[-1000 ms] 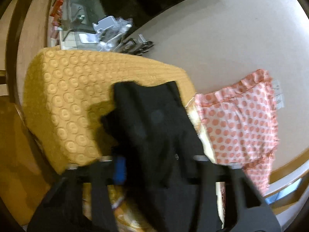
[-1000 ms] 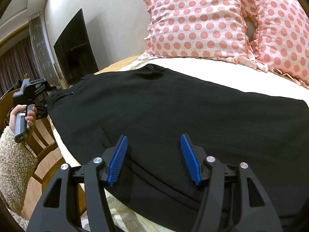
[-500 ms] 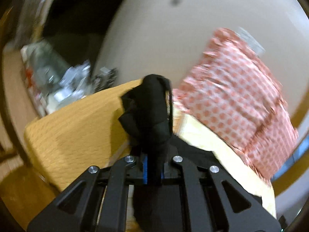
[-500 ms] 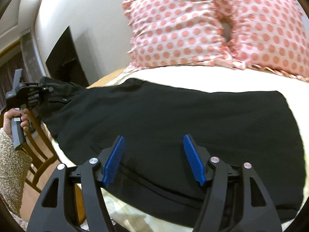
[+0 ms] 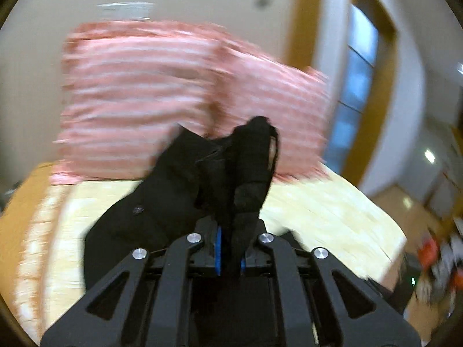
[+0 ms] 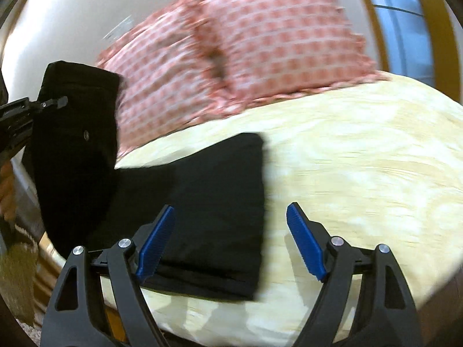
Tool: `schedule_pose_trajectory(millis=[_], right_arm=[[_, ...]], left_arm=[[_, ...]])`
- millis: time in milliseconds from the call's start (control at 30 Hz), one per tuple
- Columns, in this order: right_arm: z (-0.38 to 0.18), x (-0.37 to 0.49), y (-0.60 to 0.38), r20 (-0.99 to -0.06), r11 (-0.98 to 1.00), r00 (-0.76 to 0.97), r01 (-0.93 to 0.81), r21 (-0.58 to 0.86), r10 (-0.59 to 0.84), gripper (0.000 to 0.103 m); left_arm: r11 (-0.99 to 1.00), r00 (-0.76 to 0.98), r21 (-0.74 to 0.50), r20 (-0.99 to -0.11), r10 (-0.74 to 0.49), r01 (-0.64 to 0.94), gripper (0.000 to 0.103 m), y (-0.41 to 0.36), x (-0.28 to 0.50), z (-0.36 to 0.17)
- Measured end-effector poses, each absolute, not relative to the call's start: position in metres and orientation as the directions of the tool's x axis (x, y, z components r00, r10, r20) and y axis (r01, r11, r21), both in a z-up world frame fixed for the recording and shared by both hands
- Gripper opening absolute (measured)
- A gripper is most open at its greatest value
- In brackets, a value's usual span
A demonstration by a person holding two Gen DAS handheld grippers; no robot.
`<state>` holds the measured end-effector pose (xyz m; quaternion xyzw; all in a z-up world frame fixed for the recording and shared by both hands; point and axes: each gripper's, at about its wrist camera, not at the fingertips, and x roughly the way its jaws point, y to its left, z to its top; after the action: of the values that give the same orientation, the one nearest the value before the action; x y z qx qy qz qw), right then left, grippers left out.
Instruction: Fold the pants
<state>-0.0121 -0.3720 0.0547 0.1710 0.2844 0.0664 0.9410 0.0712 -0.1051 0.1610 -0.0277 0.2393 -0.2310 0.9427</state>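
Pants (image 6: 202, 202) are being judged soft, light and limp. One end is being pinched and lifted by the left gripper (image 5: 230, 256); the remainder is lying on the bed (image 6: 361, 159). Right gripper (image 6: 231, 240) jaws are opening, nothing pressed. Hem corners are being recommended for grasping.

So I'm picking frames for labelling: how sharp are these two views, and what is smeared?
Left wrist view: strong motion blur; the pillows streak into stripes, and only the left gripper and the pants clamped in it stay crisp. Right wrist view: milder smear on pillows and bed; the right gripper, fingers opening, is sharp. Both show fisheye bending and dark corners.
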Motion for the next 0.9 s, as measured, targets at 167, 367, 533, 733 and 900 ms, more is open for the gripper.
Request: schedule_pose_trajectory(millis=[167,367,533,733,900], right_arm=[[0.042,-0.020,-0.404,-0.540,0.922,0.825,0.061,0.381,0.168,0.081],[0.039,-0.023,-0.414,-0.533,0.919,0.830,0.068,0.388,0.163,0.081],[0.041,-0.024,-0.413,-0.521,0.920,0.839,0.070,0.385,0.155,0.081],[0.046,-0.024,-0.421,-0.515,0.924,0.849,0.099,0.370,0.116,0.081],[0.066,-0.021,-0.424,-0.469,0.934,0.879,0.100,0.344,0.079,0.081]], left_arm=[[0.799,0.585,-0.134,-0.613,-0.532,0.586,0.008,-0.193,0.059,0.079],[0.835,0.641,-0.152,-0.573,-0.511,0.529,0.008,-0.179,0.062,0.084],[0.823,0.652,-0.073,-0.573,-0.497,0.563,0.008,-0.191,0.041,0.080],[0.781,0.581,-0.082,-0.620,-0.527,0.620,0.009,-0.213,0.024,0.045],[0.745,0.581,-0.009,-0.620,-0.528,0.668,0.026,-0.217,0.000,0.030]])
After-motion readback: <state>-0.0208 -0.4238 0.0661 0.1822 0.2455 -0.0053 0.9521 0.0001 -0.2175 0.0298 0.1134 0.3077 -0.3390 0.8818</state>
